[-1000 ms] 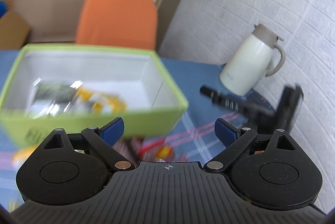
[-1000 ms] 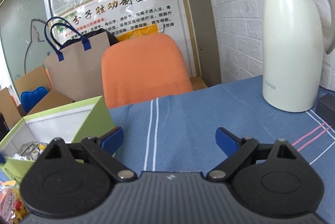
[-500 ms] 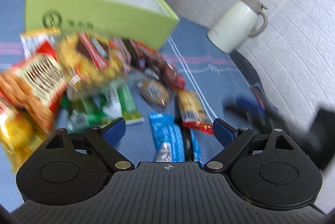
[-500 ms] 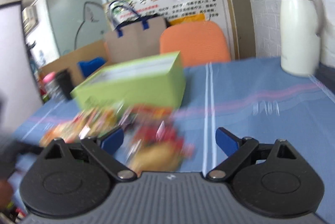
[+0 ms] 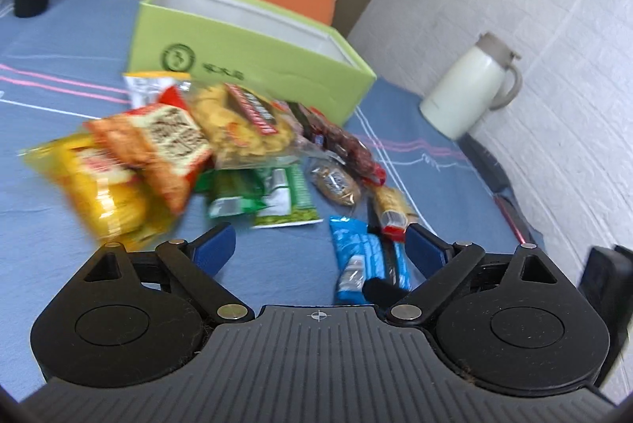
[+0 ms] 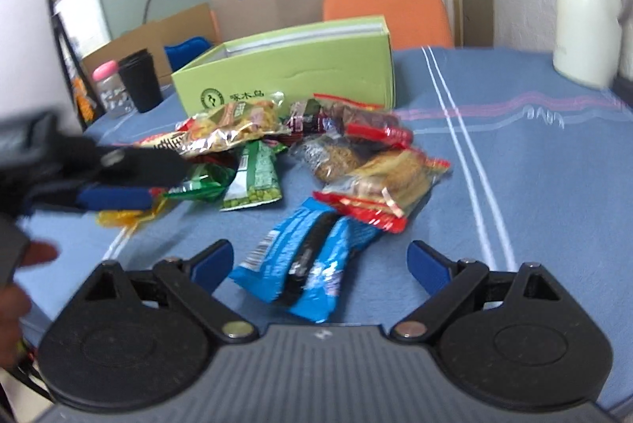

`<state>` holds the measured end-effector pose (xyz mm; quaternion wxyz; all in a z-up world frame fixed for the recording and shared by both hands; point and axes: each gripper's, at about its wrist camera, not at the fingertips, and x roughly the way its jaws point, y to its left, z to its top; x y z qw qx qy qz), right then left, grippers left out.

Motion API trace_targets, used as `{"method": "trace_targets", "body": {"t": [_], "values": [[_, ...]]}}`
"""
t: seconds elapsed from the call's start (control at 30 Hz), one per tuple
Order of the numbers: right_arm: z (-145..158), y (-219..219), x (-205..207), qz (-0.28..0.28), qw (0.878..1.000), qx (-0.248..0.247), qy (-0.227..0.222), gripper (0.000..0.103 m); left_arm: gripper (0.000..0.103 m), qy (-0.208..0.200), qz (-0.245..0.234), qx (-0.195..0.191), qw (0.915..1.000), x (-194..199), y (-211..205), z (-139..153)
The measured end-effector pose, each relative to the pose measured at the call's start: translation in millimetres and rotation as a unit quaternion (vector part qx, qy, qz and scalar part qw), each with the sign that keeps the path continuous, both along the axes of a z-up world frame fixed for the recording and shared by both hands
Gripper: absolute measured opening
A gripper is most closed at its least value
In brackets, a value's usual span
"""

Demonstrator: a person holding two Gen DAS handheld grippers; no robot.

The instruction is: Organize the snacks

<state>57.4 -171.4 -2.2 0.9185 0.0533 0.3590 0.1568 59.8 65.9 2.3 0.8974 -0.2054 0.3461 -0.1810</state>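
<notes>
- The left gripper (image 5: 320, 243) hangs over the near edge of the snack pile, its jaws opening with nothing between them; the yellow bag (image 5: 99, 182) lies ahead to its left, the green pea packet (image 5: 285, 201) straight ahead.
- The right gripper (image 6: 320, 261) is spread wide and holds nothing; the blue wrapper (image 6: 312, 257) sits just ahead between its fingers, the green box (image 6: 292, 75) beyond the pile.
- Risk, as I judge it: packets overlap and look slippery, so closing on one could drag a neighbour or let it slide out; both grippers aim at the same heap and could collide.
- The blue tablecloth (image 6: 514, 186) is soft and may bunch under a finger.
- An orange chair (image 6: 387, 12) stands behind the box and a white jug (image 6: 585, 16) far right by the brick wall.
</notes>
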Motion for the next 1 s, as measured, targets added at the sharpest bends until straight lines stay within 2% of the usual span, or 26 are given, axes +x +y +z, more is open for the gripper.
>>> {"method": "trace_targets", "body": {"t": [0.1,0.13,0.2,0.23,0.33,0.77,1.0], "values": [[-6,8,-1,-0.036,0.998,0.025,0.034,0.093,0.082,-0.001,0.003,-0.020,0.9998,-21,29,-10],[-5,13,-4,-0.054,0.998,0.017,0.029,0.094,0.082,-0.005,0.004,-0.022,0.9997,-28,37,-14],[-5,28,-6,-0.069,0.997,-0.013,0.026,0.094,0.082,-0.006,0.010,-0.014,0.9998,-40,50,-21],[-7,35,-5,-0.072,0.997,-0.036,0.020,0.101,0.082,-0.010,0.013,-0.007,0.9998,-47,56,-25],[-15,58,-5,-0.060,0.991,-0.117,-0.001,0.102,0.082,-0.016,0.022,0.006,0.9996,-58,69,-33],[-17,59,5,-0.109,0.988,-0.109,-0.008,0.103,0.085,-0.029,0.022,-0.079,0.9962,-69,130,-50],[-17,64,4,-0.130,0.985,-0.111,-0.007,0.103,0.086,-0.041,0.025,-0.106,0.9932,-77,150,-53]]}}
